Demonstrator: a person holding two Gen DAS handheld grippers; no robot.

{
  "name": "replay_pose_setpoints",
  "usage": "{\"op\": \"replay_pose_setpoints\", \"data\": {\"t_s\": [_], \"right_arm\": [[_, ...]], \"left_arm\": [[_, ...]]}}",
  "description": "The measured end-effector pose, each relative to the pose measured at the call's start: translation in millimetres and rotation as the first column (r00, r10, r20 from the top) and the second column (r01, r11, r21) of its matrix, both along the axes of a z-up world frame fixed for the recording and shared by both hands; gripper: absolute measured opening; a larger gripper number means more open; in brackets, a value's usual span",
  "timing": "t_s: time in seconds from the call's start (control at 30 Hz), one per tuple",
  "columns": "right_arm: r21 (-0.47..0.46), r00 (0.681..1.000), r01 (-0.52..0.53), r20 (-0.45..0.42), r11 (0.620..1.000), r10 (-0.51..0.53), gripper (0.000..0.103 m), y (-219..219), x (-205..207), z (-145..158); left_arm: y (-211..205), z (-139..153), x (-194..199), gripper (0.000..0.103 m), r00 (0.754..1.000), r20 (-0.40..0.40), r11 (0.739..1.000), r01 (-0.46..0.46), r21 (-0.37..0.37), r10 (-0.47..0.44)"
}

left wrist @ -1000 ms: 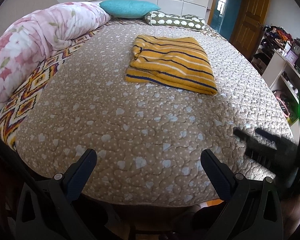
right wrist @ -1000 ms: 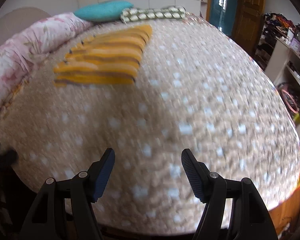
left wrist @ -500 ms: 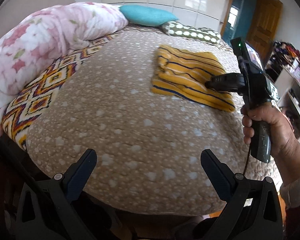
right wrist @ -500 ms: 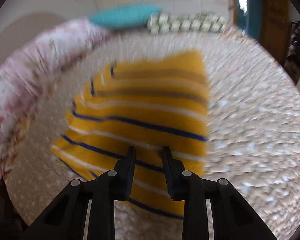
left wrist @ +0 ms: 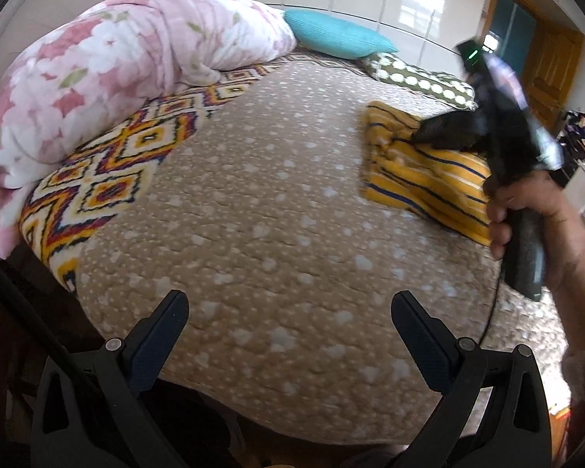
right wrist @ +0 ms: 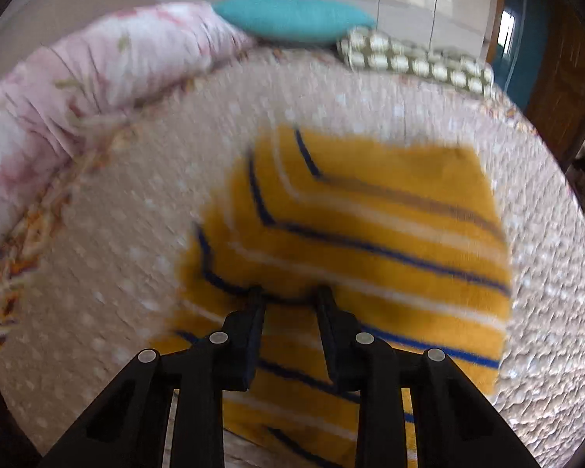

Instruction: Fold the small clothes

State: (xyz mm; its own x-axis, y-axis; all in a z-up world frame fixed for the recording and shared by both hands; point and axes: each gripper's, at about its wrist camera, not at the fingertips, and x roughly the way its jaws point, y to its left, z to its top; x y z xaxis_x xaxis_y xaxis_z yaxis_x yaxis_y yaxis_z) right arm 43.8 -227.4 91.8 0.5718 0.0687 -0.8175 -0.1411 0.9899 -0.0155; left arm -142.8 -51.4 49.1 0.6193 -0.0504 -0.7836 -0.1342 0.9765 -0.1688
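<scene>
A folded yellow garment [right wrist: 370,234] with blue and white stripes lies on the tan quilted bed [right wrist: 117,234]. It also shows at the right in the left wrist view [left wrist: 421,179]. My right gripper [right wrist: 288,292] is low over the garment's near part, its fingers partly closed with a narrow gap, tips pressing on the cloth. In the left wrist view the right gripper [left wrist: 417,136] is blurred, with a hand on its handle. My left gripper [left wrist: 288,312] is wide open and empty above the bed's near edge.
A pink floral duvet [left wrist: 97,78] is piled along the bed's left side over a zigzag-patterned blanket [left wrist: 109,171]. A teal pillow [left wrist: 335,39] and a dotted green pillow [left wrist: 417,78] lie at the head. A wooden door [left wrist: 553,66] stands at the right.
My right gripper has moved farther over the garment toward its left part, still narrowed. The left gripper's view has swung left; it stays open.
</scene>
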Motion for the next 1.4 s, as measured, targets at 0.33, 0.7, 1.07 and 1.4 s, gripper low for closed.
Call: {"op": "replay_pose_setpoints", "data": {"t_s": [0.33, 0.7, 1.07, 1.4], "right_arm": [[0.064, 0.999, 0.002, -0.051, 0.998, 0.001, 0.041, 5, 7, -22], [-0.066, 0.992, 0.072, -0.095, 0.995, -0.078, 0.059, -81, -144, -26], [-0.108, 0.981, 0.184, -0.041, 0.977, -0.19, 0.065, -103, -211, -22], [-0.159, 0.986, 0.165, 0.023, 0.973, -0.164, 0.073, -91, -231, -7]], "left_arm": [[5, -5, 7, 0.103, 0.999, -0.012, 0.999, -0.031, 0.025, 0.031], [-36, -4, 3, 0.103, 0.997, -0.044, 0.997, 0.066, 0.033, -0.065], [-75, 26, -25, 0.103, 0.988, 0.022, 0.98, 0.146, 0.134, -0.15], [-82, 17, -22, 0.103, 0.985, -0.015, 0.974, 0.174, 0.142, -0.173]]}}
